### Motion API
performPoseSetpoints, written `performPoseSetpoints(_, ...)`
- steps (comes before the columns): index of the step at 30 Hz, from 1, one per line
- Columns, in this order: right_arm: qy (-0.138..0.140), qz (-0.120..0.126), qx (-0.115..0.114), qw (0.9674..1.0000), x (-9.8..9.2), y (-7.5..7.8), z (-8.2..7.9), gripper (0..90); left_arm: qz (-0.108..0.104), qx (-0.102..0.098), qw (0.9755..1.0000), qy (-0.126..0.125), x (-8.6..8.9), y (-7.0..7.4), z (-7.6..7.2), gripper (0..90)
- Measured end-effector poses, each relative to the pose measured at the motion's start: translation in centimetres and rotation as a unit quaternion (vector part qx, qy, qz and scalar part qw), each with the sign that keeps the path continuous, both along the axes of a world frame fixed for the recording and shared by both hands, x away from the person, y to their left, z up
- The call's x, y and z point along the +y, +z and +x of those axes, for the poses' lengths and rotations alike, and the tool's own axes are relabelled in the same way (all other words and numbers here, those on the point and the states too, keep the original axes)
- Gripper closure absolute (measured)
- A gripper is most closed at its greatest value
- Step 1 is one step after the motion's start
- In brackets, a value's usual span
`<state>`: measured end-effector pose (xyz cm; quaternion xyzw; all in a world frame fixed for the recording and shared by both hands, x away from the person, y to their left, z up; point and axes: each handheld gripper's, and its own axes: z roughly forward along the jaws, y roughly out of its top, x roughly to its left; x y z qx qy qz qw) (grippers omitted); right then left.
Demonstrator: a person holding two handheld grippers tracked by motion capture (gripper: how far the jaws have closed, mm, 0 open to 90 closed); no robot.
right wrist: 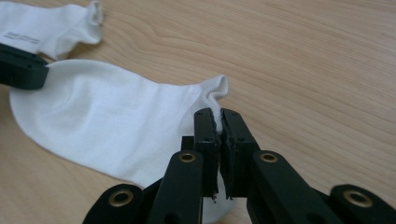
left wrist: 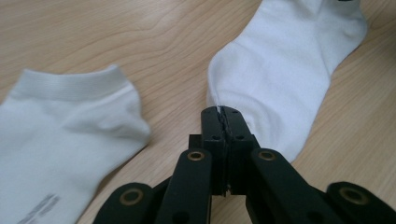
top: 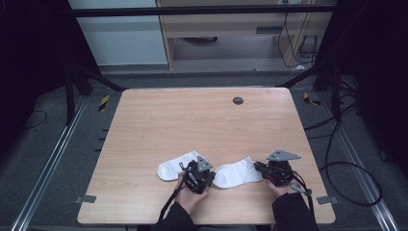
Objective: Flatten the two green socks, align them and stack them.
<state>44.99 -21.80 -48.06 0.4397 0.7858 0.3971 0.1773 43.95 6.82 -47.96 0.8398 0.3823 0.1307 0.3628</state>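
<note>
Left sock [left wrist: 60, 140]: cut off by the left and bottom edges in the left gripper view; grey print near its lower edge too blurred to read. Right sock [left wrist: 280, 74]: top runs past the frame there. In the high view, the left hand-held gripper [top: 198, 177] covers the gap between both socks (contact there cannot be told). Person's sleeves cut off at the bottom edge.

Faint grey print on the left sock [left wrist: 39, 210] sole, too blurred to read, no other text legible
</note>
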Motion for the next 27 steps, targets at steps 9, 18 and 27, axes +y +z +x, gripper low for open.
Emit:
performPoseSetpoints(9,0.029,0.010,0.000,0.9995,3.6,0.1,-1.4,85.8,0.024,-0.002,0.9997,-0.005,3.5,0.7,-1.1,88.3)
performPoseSetpoints(18,0.048,0.021,0.011,0.9986,6.1,-0.3,-2.5,85.8,0.035,0.004,0.9994,0.005,6.8,0.0,-1.6,88.2)
performPoseSetpoints(27,0.058,0.019,0.019,0.9979,7.3,-0.9,-2.9,85.6,0.047,0.008,0.9988,0.005,7.9,-0.5,-1.8,87.6)
